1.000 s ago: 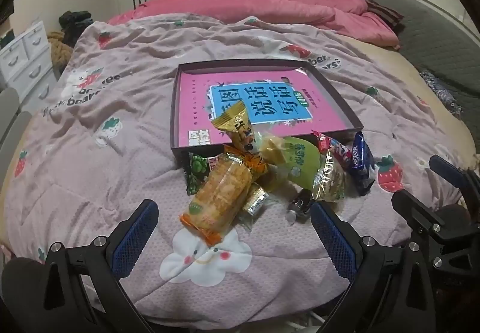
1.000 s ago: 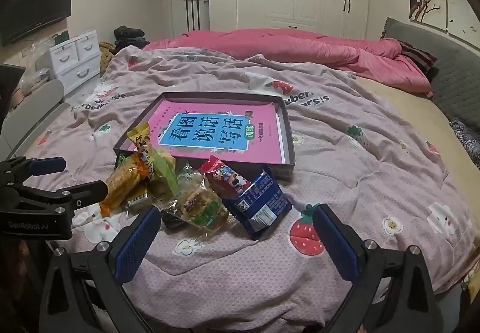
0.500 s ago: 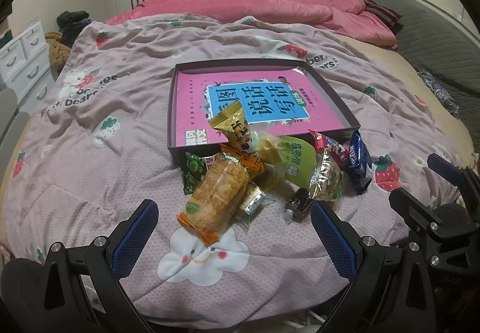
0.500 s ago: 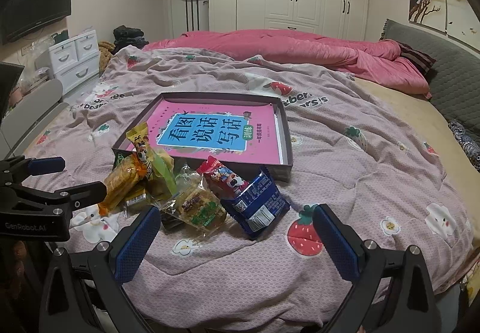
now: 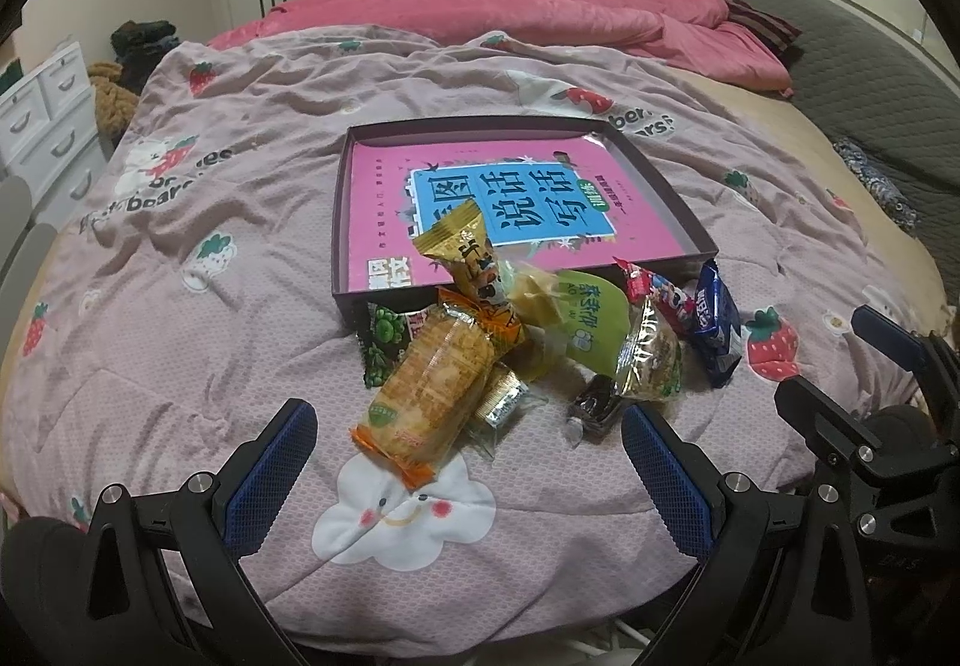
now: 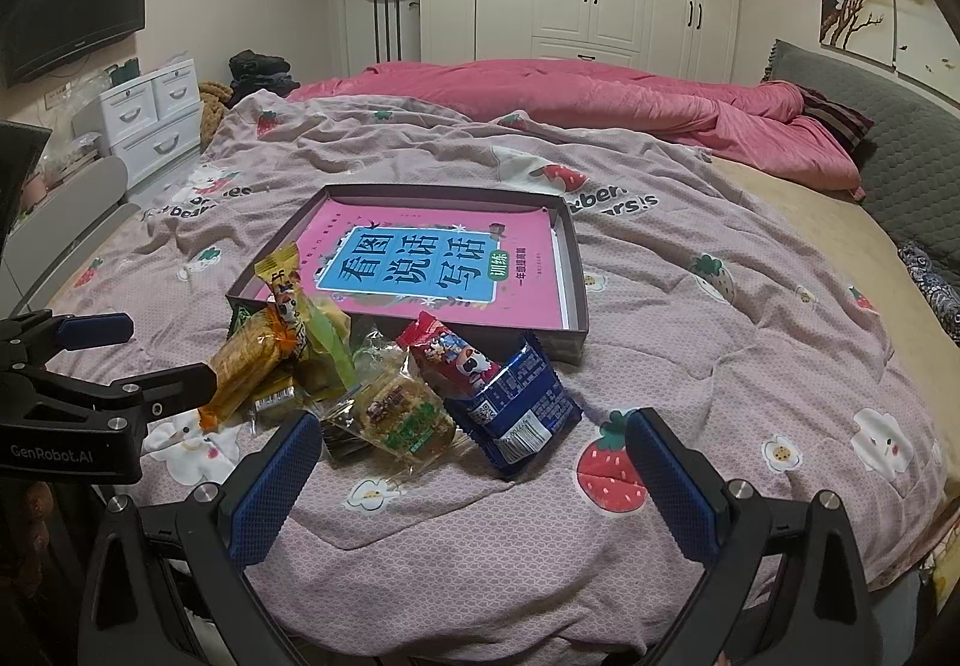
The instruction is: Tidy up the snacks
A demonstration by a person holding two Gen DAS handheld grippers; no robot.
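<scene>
A heap of snack packets (image 5: 528, 354) lies on a bed's pink strawberry-print quilt (image 5: 180, 306), pressed against the near wall of a shallow dark box (image 5: 660, 186) that holds a pink book (image 5: 510, 198). The left gripper (image 5: 468, 462) hovers just short of the heap, its blue-padded jaws wide apart and empty; the long orange cracker packet (image 5: 429, 390) points back into the gap between them, its near end lying just beyond the tips. Right of it, the right gripper (image 6: 468, 468) also stands with jaws spread and nothing held. In its own view the clear-wrapped cake (image 6: 402, 420) and the blue biscuit packet (image 6: 519, 405) lie just ahead of the gap, nearer the left jaw, with a red packet (image 6: 444, 351) behind them leaning toward the box. A yellow packet (image 5: 465, 258) rests tilted over the box's near rim, a green one (image 5: 585, 327) beside it. A pink duvet (image 6: 600, 102) lies bunched at the far side of the bed.
</scene>
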